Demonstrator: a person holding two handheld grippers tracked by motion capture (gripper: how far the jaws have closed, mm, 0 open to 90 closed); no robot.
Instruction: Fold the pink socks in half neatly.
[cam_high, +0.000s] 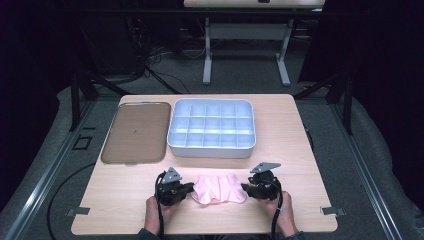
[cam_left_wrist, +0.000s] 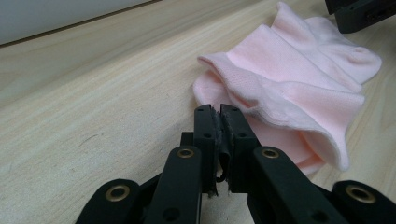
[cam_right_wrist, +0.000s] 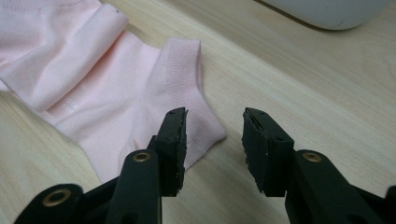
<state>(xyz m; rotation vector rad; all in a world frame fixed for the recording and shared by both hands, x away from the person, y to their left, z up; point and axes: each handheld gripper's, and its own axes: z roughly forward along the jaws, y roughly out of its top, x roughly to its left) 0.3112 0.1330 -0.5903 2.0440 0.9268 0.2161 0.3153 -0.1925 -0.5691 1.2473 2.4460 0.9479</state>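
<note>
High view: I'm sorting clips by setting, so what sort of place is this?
Probably a lab or recording workspace, not a home: a bare wooden table under dark surroundings, loose cables on the grey floor, metal frame legs beside it, and another workbench behind.

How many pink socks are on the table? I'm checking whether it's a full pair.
2, as far as shows: the pink socks lie overlapped in one heap between the left gripper and right gripper; another could hide underneath.

- High view: above the table's (cam_high: 125, 200) near edge, facing forward and down, at a distance.
- Both gripper views: low, close, looking along black jaws.
- Shared: pink sock (cam_high: 220, 189) (cam_left_wrist: 299, 88) (cam_right_wrist: 93, 88), at 6 o'clock.
</note>
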